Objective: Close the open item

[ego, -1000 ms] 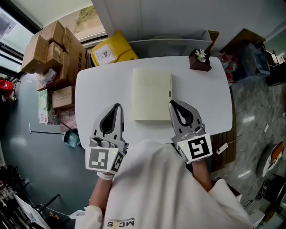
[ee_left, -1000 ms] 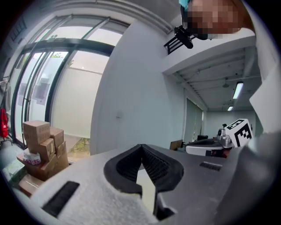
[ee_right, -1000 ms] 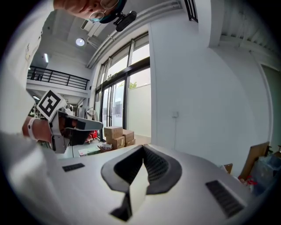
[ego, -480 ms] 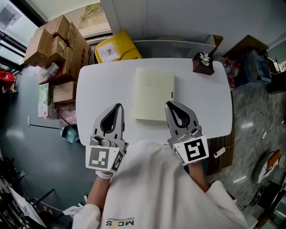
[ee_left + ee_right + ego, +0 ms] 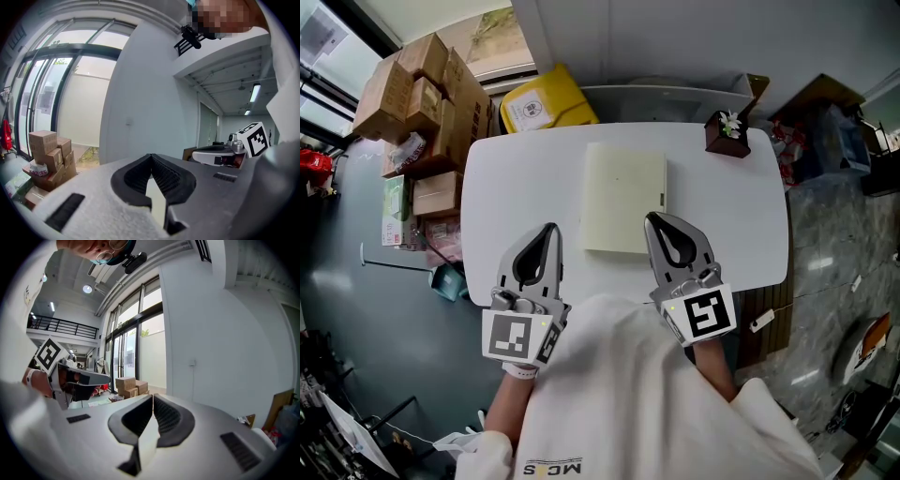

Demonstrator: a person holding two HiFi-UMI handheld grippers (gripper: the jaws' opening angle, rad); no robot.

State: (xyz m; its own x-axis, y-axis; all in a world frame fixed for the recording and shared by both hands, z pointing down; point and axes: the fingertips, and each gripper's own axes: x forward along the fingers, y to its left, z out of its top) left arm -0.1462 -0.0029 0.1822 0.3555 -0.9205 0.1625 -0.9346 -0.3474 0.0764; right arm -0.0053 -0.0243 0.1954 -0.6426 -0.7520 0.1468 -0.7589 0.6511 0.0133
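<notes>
One pale yellow book [image 5: 623, 197], flat and closed, at the middle of the white tabletop [image 5: 516, 178], a little toward the far edge. Just near of it and to the right, the right tongs [image 5: 652, 218], tip overlapping the book's near right corner in the head view; contact impossible to tell. Tongs pressed together with nothing between, as seen in the right gripper view [image 5: 153, 397]. Near and left of the book, clear of it, the left tongs [image 5: 548, 228], likewise closed on nothing in the left gripper view [image 5: 151, 157]. At the tabletop's far right corner, a small dark planter [image 5: 728, 131] with a white flower. Beyond the far edge, a yellow bin [image 5: 542, 101]. Further left on the floor, stacked cardboard boxes [image 5: 408, 84].
</notes>
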